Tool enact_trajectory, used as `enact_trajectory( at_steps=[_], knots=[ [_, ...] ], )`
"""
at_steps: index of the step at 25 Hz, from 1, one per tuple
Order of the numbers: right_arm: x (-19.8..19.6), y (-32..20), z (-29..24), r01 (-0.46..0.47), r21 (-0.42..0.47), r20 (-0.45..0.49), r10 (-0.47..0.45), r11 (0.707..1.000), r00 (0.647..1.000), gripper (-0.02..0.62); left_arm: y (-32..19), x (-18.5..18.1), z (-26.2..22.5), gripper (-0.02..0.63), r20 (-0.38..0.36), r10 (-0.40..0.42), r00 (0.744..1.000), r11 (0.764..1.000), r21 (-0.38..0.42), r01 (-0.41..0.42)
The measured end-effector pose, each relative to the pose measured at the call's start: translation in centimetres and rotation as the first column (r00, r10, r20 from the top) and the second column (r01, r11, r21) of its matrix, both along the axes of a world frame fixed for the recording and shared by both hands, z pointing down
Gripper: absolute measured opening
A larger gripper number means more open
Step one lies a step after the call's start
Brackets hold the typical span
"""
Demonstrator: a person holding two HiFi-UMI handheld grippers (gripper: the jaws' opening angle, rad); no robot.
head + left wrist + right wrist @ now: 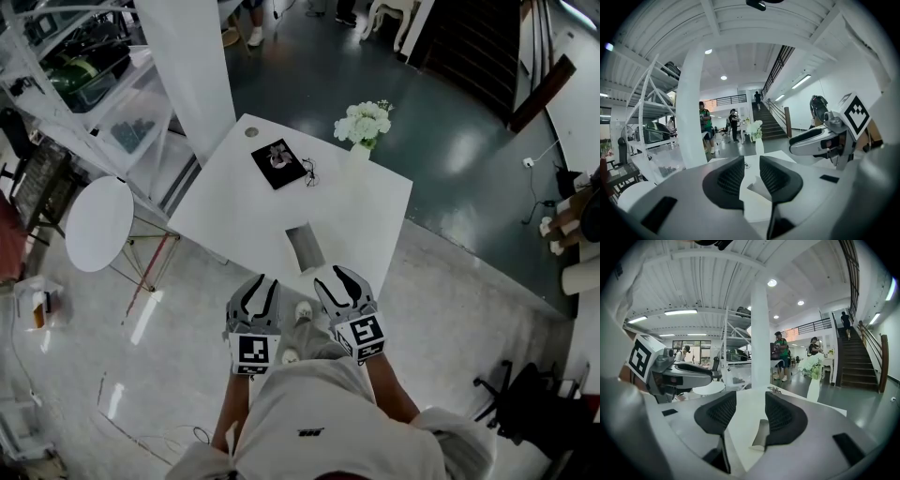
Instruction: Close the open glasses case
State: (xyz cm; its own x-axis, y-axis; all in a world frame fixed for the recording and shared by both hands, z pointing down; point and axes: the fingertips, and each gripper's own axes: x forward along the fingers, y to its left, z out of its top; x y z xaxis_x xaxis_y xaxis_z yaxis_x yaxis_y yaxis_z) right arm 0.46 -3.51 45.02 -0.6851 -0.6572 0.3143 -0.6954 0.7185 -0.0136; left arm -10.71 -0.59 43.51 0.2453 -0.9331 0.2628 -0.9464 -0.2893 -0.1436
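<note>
The open glasses case point(305, 247), grey and narrow, lies on the white table point(375, 216) close to its near edge. Both grippers hover side by side just short of that edge, pointing toward the case. My left gripper point(256, 283) is open with nothing between its jaws. My right gripper point(335, 276) is open and empty too. In the left gripper view the case point(757, 188) shows beyond the open left gripper point(751, 174), apart from it. In the right gripper view the case point(762, 431) lies ahead of the right gripper point(746, 414), partly hidden by the right jaw.
Farther back on the table lie a black pad point(278, 163), a pair of glasses point(309, 172) and a vase of white flowers point(363, 124). A round white side table point(97, 223) stands to the left, a white column point(187, 56) behind it. People stand in the background.
</note>
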Motion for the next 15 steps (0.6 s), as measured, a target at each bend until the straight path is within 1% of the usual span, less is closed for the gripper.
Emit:
enact_trajectory(
  at_steps=[10, 15],
  knots=[
    [-0.3, -6.0, 2.0, 0.023, -0.055, -0.014, -0.024, 0.998, 1.0, 0.192, -5.7, -0.2, 2.2, 0.114, 0.008, -0.001, 1.0, 0.998, -0.06, 0.002],
    [-0.3, -9.0, 2.9, 0.041, -0.085, -0.013, -0.042, 0.996, 0.999, 0.187, -8.1, -0.3, 3.0, 0.114, 0.006, -0.017, 1.0, 0.996, -0.086, 0.017]
  ],
)
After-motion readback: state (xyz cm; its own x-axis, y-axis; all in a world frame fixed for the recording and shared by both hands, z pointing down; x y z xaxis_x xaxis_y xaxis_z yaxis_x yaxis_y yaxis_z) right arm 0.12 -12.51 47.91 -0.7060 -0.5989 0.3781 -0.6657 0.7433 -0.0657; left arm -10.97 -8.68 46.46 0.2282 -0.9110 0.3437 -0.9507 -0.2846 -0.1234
